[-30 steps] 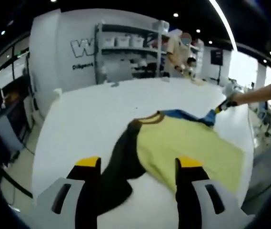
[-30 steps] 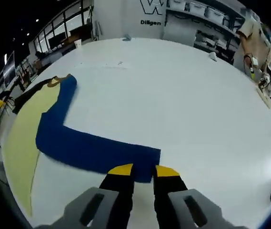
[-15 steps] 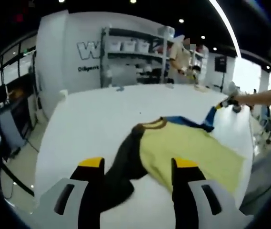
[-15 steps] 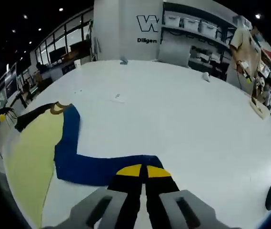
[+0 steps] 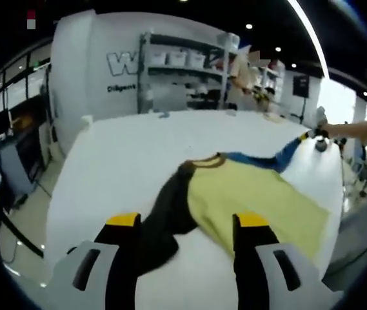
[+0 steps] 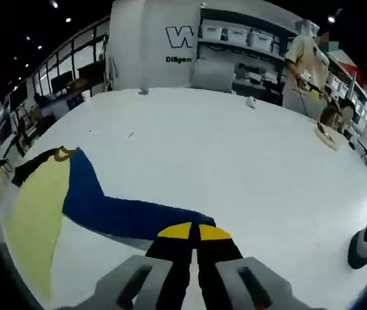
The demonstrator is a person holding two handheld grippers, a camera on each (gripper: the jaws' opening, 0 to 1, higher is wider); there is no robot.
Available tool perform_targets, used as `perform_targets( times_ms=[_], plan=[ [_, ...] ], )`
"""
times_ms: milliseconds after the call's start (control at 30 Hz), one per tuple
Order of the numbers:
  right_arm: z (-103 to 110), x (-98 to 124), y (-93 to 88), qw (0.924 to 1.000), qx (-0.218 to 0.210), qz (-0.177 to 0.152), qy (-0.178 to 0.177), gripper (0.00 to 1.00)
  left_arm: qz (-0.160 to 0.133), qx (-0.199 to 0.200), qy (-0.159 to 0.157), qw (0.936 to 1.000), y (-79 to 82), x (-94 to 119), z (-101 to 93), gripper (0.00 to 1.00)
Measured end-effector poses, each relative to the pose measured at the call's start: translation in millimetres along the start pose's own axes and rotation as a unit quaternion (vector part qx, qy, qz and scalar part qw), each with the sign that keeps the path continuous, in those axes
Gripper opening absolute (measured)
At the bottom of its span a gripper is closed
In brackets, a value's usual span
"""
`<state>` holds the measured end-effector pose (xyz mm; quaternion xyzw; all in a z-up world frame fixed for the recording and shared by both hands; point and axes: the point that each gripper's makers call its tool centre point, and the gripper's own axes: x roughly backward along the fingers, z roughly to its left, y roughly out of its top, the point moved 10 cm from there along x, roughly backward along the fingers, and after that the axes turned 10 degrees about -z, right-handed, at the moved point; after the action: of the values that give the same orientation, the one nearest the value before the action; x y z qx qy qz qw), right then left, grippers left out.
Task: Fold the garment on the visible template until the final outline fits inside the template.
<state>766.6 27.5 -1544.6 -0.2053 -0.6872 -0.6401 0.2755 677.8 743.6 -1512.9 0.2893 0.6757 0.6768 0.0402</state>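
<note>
We are seeing one garment [image 5: 254,200] lying on the table [image 5: 125,155] ahead of two grippers. Our left gripper [image 5: 187,221] is standing wide above the dark sleeve [image 5: 160,226]; our right gripper [image 6: 190,230] is pinching the blue sleeve [image 6: 125,214].

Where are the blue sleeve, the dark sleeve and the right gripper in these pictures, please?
blue sleeve [image 6: 115,214]: right gripper view, middle of the sleeve's length.
dark sleeve [image 5: 164,223]: left gripper view, middle of the sleeve, between the jaws.
right gripper [image 6: 191,230]: right gripper view, midway between its yellow tips, shut on the cuff.
</note>
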Motion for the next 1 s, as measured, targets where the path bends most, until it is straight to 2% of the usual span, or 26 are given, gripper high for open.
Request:
perform_targets(
  times_ms=[33, 67, 167, 333, 400, 500, 533, 767, 867, 900, 933, 1000],
  plan=[
    [-1, 0, -8.1, 0.9999, -0.001, 0.012, 0.000, 0.00, 0.004, 0.001, -0.001, 1.0000, -2.0, 0, 0.0, 0.52],
    [6, 9, -11.9, 0.9997, 0.000, 0.024, 0.001, 0.00, 0.014, -0.001, -0.002, 0.9999, -5.6, 1, 0.6, 0.52],
    [1, -2, -37.8, 0.9991, -0.014, 0.040, -0.001, 0.00, 0.032, -0.010, 0.005, 0.9994, -12.9, 3, 4.8, 0.52],
    [6, 7, -53.2, 0.9984, -0.018, 0.053, 0.011, 0.00, 0.035, -0.002, 0.021, 0.9992, -15.4, 10, 9.2, 0.52],
    [16, 20, -60.4, 0.9981, -0.017, 0.057, 0.015, 0.00, 0.036, 0.000, 0.027, 0.9990, -17.4, 13, 15.1, 0.52],
    [19, 22, -58.5, 0.9980, -0.018, 0.058, 0.019, 0.00, 0.034, 0.005, 0.035, 0.9988, -16.3, 17, 13.8, 0.51],
    [28, 28, -61.2, 0.9978, -0.017, 0.060, 0.023, 0.00, 0.031, 0.008, 0.038, 0.9988, -16.2, 18, 14.0, 0.51],
    [40, 34, -69.7, 0.9968, -0.020, 0.065, 0.042, 0.00, 0.029, 0.013, 0.039, 0.9987, -17.8, 18, 16.2, 0.51],
    [48, 39, -70.9, 0.9967, -0.019, 0.057, 0.054, 0.00, 0.029, 0.016, 0.036, 0.9988, -18.6, 17, 14.6, 0.51],
    [45, 40, -63.6, 0.9969, -0.014, 0.055, 0.055, 0.00, 0.028, 0.017, 0.033, 0.9989, -18.8, 17, 13.7, 0.51],
    [35, 39, -46.7, 0.9983, -0.006, 0.039, 0.044, 0.00, 0.025, 0.018, 0.031, 0.9990, -17.7, 17, 14.1, 0.51],
    [30, 38, -37.9, 0.9989, -0.006, 0.027, 0.036, 0.00, 0.023, 0.019, 0.032, 0.9990, -16.9, 18, 14.6, 0.51]
  ],
)
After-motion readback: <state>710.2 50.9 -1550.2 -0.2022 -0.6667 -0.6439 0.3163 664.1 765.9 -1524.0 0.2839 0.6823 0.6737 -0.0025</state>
